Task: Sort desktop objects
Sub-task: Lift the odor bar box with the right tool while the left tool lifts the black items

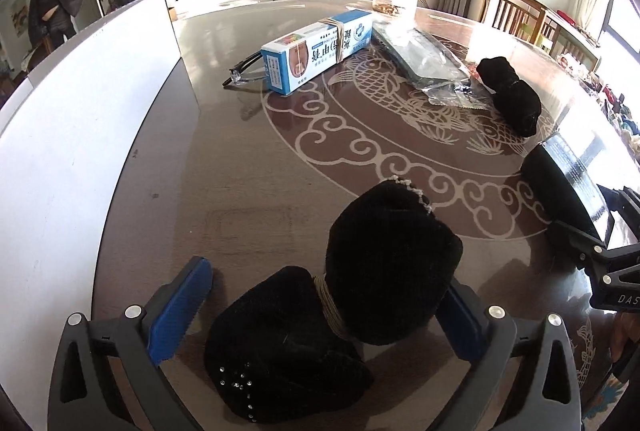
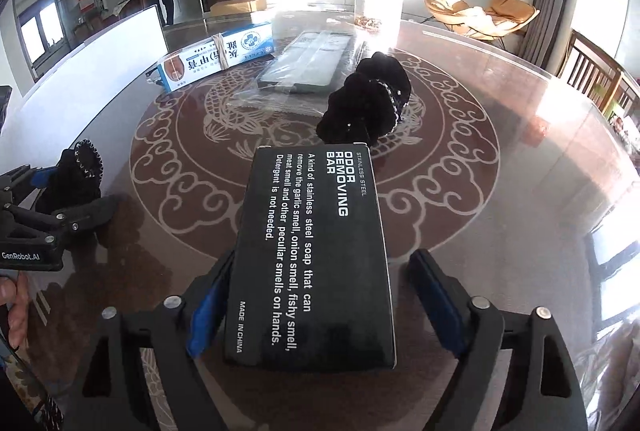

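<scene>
Both grippers (image 1: 320,315) (image 2: 320,311) dark grey, silver-screwed; blue pads line the jaws; white "GenRobot.AI" lettering.

Spectacles (image 1: 245,70) half behind the blue carton (image 1: 316,51); small print on the clear-wrapped packet (image 2: 306,61) illegible.
</scene>
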Tool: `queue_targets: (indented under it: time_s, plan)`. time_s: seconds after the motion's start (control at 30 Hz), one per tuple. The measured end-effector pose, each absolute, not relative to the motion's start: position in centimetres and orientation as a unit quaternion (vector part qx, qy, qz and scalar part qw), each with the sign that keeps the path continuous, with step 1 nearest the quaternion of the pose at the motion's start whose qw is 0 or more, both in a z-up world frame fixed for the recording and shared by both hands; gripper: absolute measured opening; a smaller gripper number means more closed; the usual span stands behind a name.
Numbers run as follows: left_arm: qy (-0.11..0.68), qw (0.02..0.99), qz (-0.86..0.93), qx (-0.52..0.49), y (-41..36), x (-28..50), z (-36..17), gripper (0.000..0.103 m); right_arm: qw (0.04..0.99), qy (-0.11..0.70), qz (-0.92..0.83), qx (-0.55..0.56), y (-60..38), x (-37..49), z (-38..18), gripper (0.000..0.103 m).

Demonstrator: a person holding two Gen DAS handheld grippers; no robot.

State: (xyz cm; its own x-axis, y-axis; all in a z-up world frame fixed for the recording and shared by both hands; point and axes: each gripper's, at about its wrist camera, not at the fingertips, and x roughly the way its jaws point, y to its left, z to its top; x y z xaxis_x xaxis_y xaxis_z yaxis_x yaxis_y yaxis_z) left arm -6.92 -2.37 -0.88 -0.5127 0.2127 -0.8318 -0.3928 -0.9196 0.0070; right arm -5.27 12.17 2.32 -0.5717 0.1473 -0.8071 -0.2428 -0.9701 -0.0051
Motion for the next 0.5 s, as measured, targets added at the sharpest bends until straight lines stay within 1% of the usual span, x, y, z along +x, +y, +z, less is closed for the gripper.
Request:
queue_targets:
  time_s: [0.1, 0.17, 0.5]
  plan:
    - [0.098, 0.175, 0.864, -0.462, -2.3, -7.05, -1.03, 0.103, 0.102, 0.045, 0.884, -0.454, 11.72, -5.43, 2.19, 0.102]
    - [0.098, 0.175, 0.864, -0.462, -2.28, -7.07, -1.04, 0.103, 0.098, 0.045, 0.883, -0.456, 11.67, -5.46, 2.12, 0.103]
    - [0.097, 0.178, 0.864, -0.462, -2.25, -7.06, -1.11, 0.103, 0.098, 0.045, 0.883, -0.456, 11.68, -5.45, 2.15, 0.103]
